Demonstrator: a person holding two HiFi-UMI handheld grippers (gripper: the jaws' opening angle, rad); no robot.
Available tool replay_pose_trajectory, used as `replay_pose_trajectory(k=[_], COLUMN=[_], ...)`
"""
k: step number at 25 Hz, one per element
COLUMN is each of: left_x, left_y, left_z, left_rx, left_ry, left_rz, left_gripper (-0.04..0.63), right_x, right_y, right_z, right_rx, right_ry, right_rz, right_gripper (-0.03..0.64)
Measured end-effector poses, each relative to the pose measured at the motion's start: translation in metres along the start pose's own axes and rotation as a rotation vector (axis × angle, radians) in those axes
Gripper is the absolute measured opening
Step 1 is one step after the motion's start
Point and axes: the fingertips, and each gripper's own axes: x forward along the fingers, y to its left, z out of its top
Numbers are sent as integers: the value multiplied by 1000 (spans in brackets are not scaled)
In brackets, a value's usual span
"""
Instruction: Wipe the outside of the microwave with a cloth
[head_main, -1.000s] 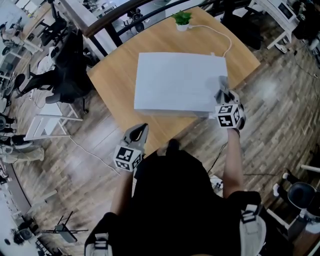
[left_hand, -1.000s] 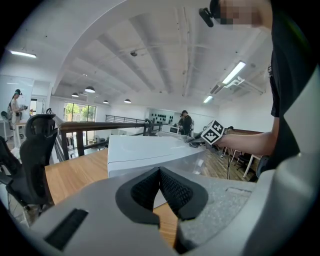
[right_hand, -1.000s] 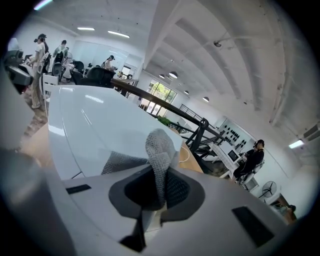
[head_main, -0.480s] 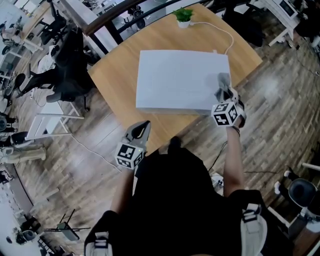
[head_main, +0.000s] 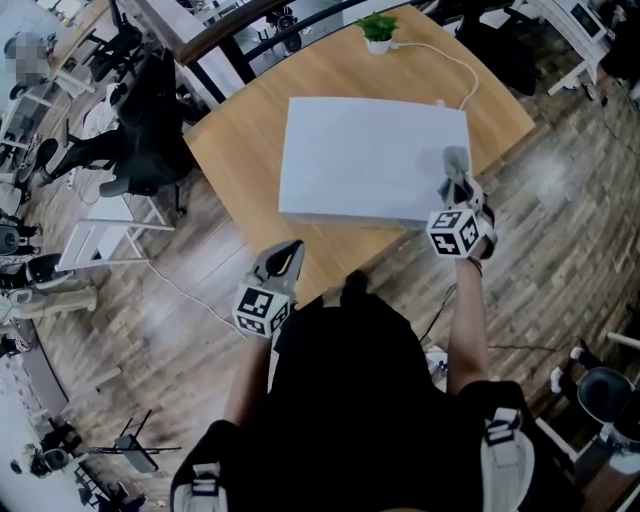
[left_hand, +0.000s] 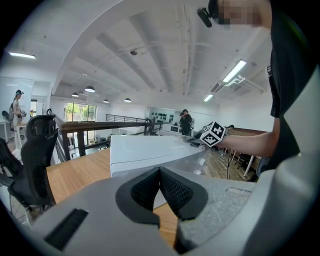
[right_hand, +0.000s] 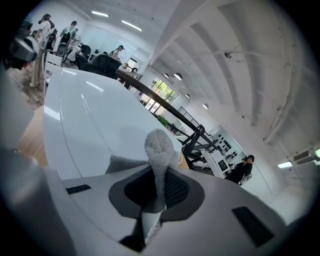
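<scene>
A white microwave (head_main: 370, 160) stands on a wooden table (head_main: 240, 140); it also fills the right gripper view as a broad white top (right_hand: 85, 125) and shows in the left gripper view (left_hand: 145, 150). My right gripper (head_main: 457, 190) is at the microwave's near right corner, shut on a grey knitted cloth (right_hand: 159, 160) that lies on the top (head_main: 452, 165). My left gripper (head_main: 283, 262) hangs at the table's near edge, left of the microwave, shut with nothing in it (left_hand: 160, 187).
A small potted plant (head_main: 379, 30) and a white cable (head_main: 450, 62) are at the table's far corner. Black office chairs (head_main: 150, 130) stand left of the table. A railing (head_main: 230, 30) runs behind. Wood floor surrounds the table.
The right gripper with the cloth has shifted slightly along the microwave's right top edge. The left gripper has stayed where it was.
</scene>
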Motion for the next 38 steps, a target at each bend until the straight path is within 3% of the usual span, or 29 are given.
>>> replay_pose_trajectory(k=[8,18,26,38], left_x=[-7,-13,-35,-51], left_y=[-6,-6,22,68], left_z=[-6,-7,-17,-2], left_rx=[-2,-9,-47,-47], left_ry=[8,3,-9,-30], left_rz=[19,15,31,-3], left_gripper=[2,2,2,2], right_x=[0,-4,-12,-16], right_y=[34,71,118,166], right_z=[39,75,120,171], right_rx=[-32,-66,-150,-189], right_ry=[-95,-123,-139,-129], right_rz=[65,134,137,168], right_gripper=[20,11,9,9])
